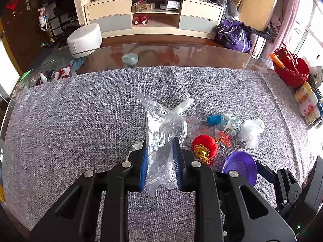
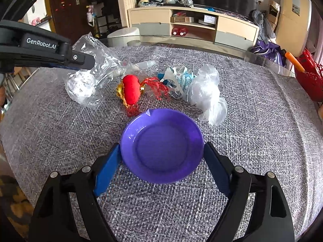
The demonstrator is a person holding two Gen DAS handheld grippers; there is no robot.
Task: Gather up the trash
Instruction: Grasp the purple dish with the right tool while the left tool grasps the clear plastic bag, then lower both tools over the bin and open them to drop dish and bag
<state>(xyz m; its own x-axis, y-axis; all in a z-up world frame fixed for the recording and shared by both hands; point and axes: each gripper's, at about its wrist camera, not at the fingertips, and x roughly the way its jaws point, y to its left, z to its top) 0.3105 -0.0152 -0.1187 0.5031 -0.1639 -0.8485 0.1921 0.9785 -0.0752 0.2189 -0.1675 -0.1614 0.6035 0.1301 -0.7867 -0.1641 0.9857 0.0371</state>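
Observation:
My left gripper point(image 1: 159, 151) is shut on a crumpled clear plastic bag point(image 1: 161, 139) and holds it above the grey cloth; the bag also shows in the right wrist view point(image 2: 88, 76). My right gripper point(image 2: 162, 151) grips a purple plate point(image 2: 161, 145) by its sides; the plate also shows in the left wrist view point(image 1: 240, 167). On the cloth beyond lie a red lantern ornament point(image 2: 132, 91), a torn blue-and-white paper package point(image 2: 179, 78), a white plastic bag point(image 2: 208, 94) and a small clear bottle point(image 1: 184, 105).
A grey cloth point(image 1: 80, 131) covers the glass table. A red basket point(image 1: 290, 70) and packets point(image 1: 306, 102) stand at the right edge. A white stool point(image 1: 84, 39) and a TV cabinet point(image 1: 153, 14) are beyond the table.

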